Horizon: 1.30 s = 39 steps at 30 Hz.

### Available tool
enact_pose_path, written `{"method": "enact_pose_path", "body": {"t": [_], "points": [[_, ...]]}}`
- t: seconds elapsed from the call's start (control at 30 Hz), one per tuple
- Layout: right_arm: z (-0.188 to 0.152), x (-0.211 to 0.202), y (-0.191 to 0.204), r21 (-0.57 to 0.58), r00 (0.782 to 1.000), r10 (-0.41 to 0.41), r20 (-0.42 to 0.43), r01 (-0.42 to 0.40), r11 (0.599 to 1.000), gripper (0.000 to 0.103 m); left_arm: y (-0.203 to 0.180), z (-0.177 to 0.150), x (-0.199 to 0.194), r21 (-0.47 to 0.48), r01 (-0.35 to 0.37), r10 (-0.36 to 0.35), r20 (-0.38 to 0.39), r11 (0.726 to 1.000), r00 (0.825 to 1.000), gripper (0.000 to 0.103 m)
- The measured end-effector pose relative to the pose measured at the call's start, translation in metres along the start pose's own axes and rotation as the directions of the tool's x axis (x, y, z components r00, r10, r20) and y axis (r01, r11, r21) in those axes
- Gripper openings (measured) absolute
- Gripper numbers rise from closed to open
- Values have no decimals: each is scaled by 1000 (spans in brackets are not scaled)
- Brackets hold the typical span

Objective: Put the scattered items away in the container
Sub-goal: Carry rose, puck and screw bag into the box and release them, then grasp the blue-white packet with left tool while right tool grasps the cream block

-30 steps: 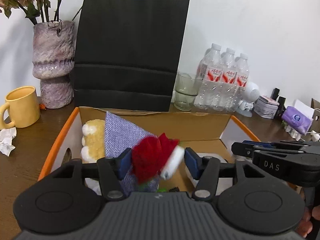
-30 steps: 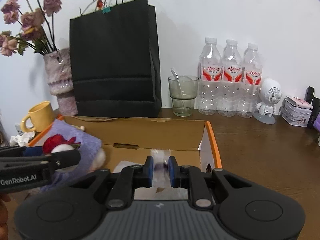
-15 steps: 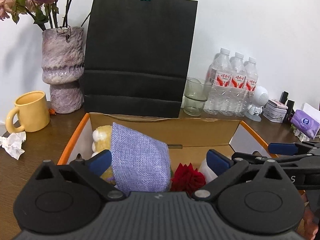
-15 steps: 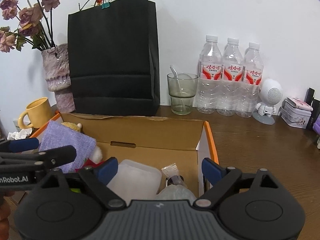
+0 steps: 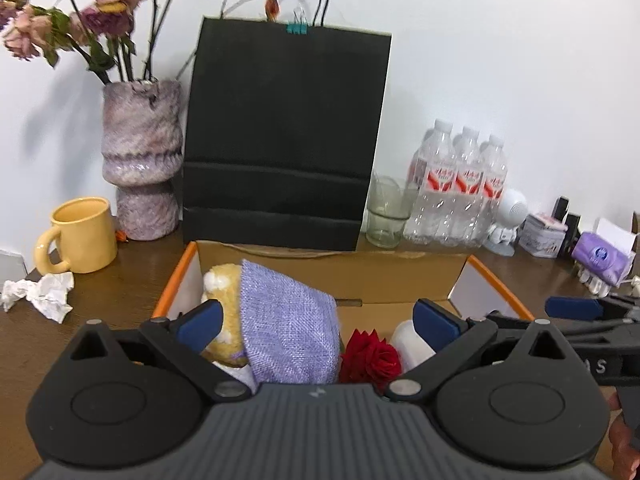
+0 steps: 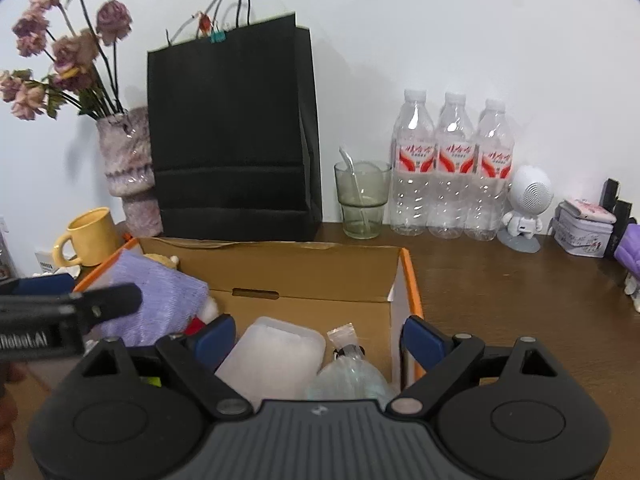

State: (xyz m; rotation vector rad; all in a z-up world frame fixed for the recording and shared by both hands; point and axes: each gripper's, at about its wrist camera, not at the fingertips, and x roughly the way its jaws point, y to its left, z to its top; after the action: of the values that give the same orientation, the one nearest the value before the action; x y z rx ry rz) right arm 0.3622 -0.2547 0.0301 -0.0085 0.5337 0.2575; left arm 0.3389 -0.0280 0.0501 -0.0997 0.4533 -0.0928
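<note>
An open cardboard box with orange edges sits on the wooden table. Inside lie a purple cloth pouch, a yellow plush toy, a red rose, a white plastic container and a small clear plastic bag. My left gripper is open and empty above the box's left half. My right gripper is open and empty above the box's right half.
A black paper bag, a vase of dried flowers, a yellow mug, a glass and three water bottles stand behind the box. Crumpled tissue lies left. Small tins and a white figurine stand at right.
Both grippers opened and pulled back and up. The left let go of the red rose and the right let go of the small clear bag; both now lie in the box.
</note>
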Motion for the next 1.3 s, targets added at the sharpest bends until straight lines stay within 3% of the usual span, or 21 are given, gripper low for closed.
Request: {"method": "enact_pose_path", "body": {"t": [0.3, 0.5, 0.7, 0.83, 0.93, 1.07, 1.13, 1.23, 1.27, 1.3], "points": [[-37, -52, -13, -41, 1000, -11, 5, 11, 999, 91, 4, -22, -51, 45, 12, -12, 3, 999, 1000, 103], [-70, -59, -23, -27, 997, -10, -72, 8, 1000, 92, 6, -53, -72, 82, 12, -9, -34, 997, 999, 103], [-95, -44, -23, -61, 991, -18, -136, 9, 998, 88, 5, -85, -62, 96, -11, 24, -132, 995, 991, 101], [-99, -39, -20, -73, 991, -13, -132, 4, 997, 84, 3, -94, -50, 116, -4, 23, -167, 993, 986, 98], [-99, -36, -20, -76, 992, -4, -125, -6, 997, 77, 1, -99, -44, 128, -8, 32, -190, 992, 981, 97], [-100, -27, -22, -66, 985, 17, -171, -29, 997, 57, 2, -103, -36, 130, -4, 32, -214, 992, 976, 89], [-102, -28, -21, -64, 985, 24, -168, -35, 997, 53, 3, -106, -33, 123, 4, 24, -225, 992, 974, 87], [-103, -30, -20, -71, 986, 31, -162, -43, 997, 39, 3, -107, -33, 127, 17, 12, -225, 992, 974, 80], [-103, -31, -19, -69, 986, 36, -160, -47, 996, 30, 3, -108, -33, 133, 24, 6, -221, 991, 975, 75], [-103, -32, -19, -70, 986, 36, -160, -48, 996, 30, 2, -109, -34, 140, 31, 0, -218, 990, 976, 70]]}}
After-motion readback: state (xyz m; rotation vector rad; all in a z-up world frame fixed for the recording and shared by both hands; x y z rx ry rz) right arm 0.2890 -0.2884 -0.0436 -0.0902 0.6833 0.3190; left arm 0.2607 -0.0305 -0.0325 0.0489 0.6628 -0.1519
